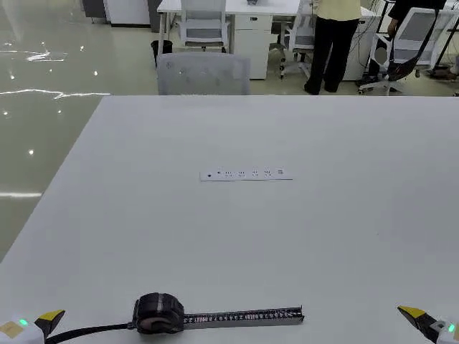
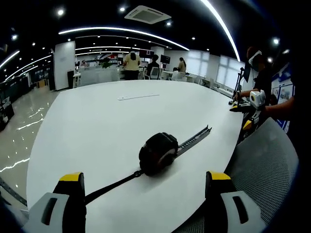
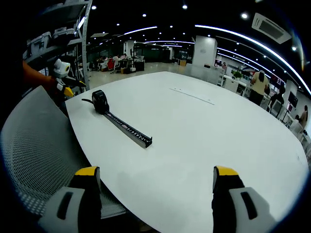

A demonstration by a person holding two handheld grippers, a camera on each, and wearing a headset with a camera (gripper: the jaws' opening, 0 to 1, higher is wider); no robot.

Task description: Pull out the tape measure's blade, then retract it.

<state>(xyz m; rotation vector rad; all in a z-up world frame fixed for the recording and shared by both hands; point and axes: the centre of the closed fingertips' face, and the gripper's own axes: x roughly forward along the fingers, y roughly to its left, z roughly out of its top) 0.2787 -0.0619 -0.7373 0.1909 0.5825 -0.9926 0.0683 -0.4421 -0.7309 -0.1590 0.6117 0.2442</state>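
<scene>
The tape measure, a rounded black case, lies close to the near edge of the smooth white table, left of that edge's middle. Its flat, narrow blade, printed with fine marks, lies extended along the edge toward the right. A thin black strap trails off to the left. The left gripper and right gripper both have their yellow-tipped jaws wide apart, gripping nothing, one at either side of the tape measure.
</scene>
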